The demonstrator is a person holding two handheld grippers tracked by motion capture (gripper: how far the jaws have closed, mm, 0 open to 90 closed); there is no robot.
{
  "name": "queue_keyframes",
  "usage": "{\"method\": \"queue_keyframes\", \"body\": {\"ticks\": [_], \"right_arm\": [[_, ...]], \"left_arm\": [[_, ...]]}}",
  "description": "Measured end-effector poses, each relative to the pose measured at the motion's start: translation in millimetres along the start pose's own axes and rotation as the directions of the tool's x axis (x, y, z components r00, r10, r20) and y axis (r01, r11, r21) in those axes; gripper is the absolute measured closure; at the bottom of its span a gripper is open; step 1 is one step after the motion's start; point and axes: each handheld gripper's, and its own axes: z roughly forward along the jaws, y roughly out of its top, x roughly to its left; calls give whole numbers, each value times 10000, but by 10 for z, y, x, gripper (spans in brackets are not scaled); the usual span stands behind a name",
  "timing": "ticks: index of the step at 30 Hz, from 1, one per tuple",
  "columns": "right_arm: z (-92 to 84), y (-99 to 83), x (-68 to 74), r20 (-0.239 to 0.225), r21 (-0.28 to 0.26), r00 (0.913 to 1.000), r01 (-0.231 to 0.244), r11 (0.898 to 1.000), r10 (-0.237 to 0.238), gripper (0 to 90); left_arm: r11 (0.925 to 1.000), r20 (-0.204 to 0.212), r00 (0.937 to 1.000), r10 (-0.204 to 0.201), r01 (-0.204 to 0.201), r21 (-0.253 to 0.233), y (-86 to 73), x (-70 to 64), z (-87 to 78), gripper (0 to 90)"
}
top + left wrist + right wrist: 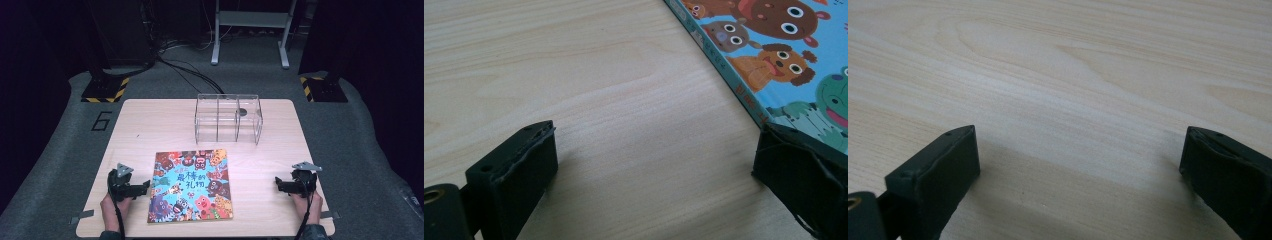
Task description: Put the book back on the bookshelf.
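A colourful picture book [191, 186] with cartoon animals lies flat near the table's front edge, cover up. My left gripper [146, 187] rests on the wood just left of the book, jaws wide open and empty. In the left gripper view the left gripper [654, 160] has its right jaw beside the book's spine edge [744, 95]. My right gripper [278, 183] sits on the table well to the right of the book. It is open too, and in the right gripper view the right gripper [1078, 160] has bare wood between its jaws.
A clear plastic organiser [229, 118] with upright dividers stands at the back middle of the light wooden table [150, 125]. Grey floor, cables and stand bases lie beyond the far edge. A hand holds each gripper at the front edge.
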Motion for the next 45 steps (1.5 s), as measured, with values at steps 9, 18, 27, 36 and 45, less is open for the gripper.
{"method": "queue_keyframes", "body": {"ticks": [9, 18, 27, 36, 45], "right_arm": [[5, 4, 0, 37, -4, 10000, -51, 10000, 51, 13], [8, 3, 2, 112, -6, 9999, -41, 10000, 41, 0], [9, 3, 4, -16, 21, 10000, 47, 10000, -47, 0], [11, 4, 11, -33, -11, 10000, -42, 10000, 42, 0], [9, 2, 4, -37, 21, 10000, 65, 10000, -65, 0]], "left_arm": [[9998, -124, 9998, -134, 136, 149, 34, 22, 25, 20], [9980, 672, 9958, -627, 630, -21, 196, 29, -42, 68], [9998, 1471, 9889, -190, 187, 37, 352, -136, 19, 0], [9999, 2097, 9777, 70, -99, 129, 373, -333, 140, 0], [9980, 2480, 9680, 391, -500, 381, 260, -474, 160, 0]]}}
